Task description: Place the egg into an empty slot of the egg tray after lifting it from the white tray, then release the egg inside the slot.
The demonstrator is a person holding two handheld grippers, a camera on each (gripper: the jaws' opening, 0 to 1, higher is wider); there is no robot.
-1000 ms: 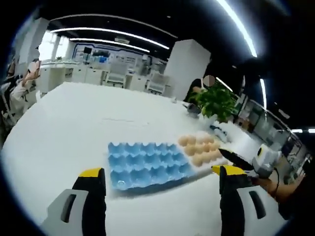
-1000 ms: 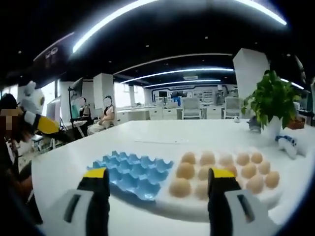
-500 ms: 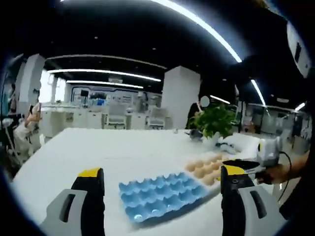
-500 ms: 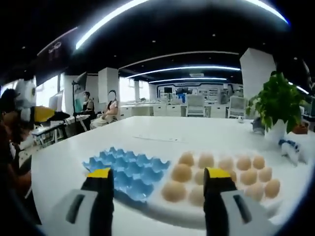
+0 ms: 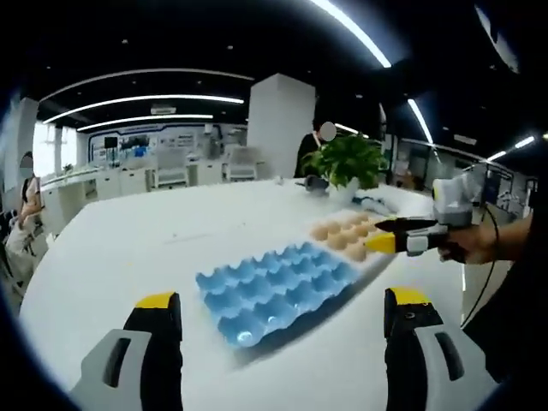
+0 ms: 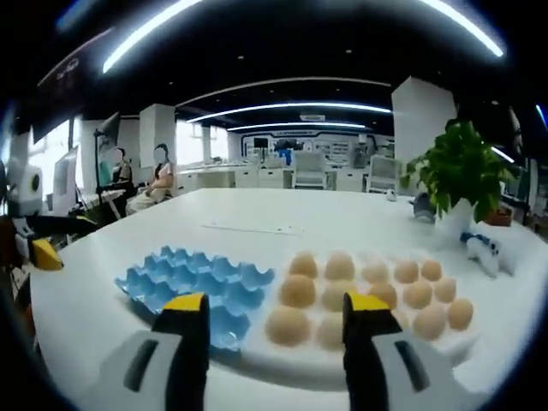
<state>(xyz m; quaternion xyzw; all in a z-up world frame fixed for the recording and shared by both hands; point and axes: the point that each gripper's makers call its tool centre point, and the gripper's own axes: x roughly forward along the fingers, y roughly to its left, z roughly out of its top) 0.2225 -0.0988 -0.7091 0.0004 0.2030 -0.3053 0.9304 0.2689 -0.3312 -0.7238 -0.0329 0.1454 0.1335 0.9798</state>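
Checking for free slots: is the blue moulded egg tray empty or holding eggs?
Empty: every visible cup of the blue moulded egg tray is bare blue.

Matt blue egg tray [image 6: 193,278], smooth eggs [image 6: 297,290], glossy white table [image 5: 128,248].

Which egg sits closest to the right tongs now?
The front-row egg beside the blue egg tray, just ahead of the open right tongs; the other eggs lie farther back.
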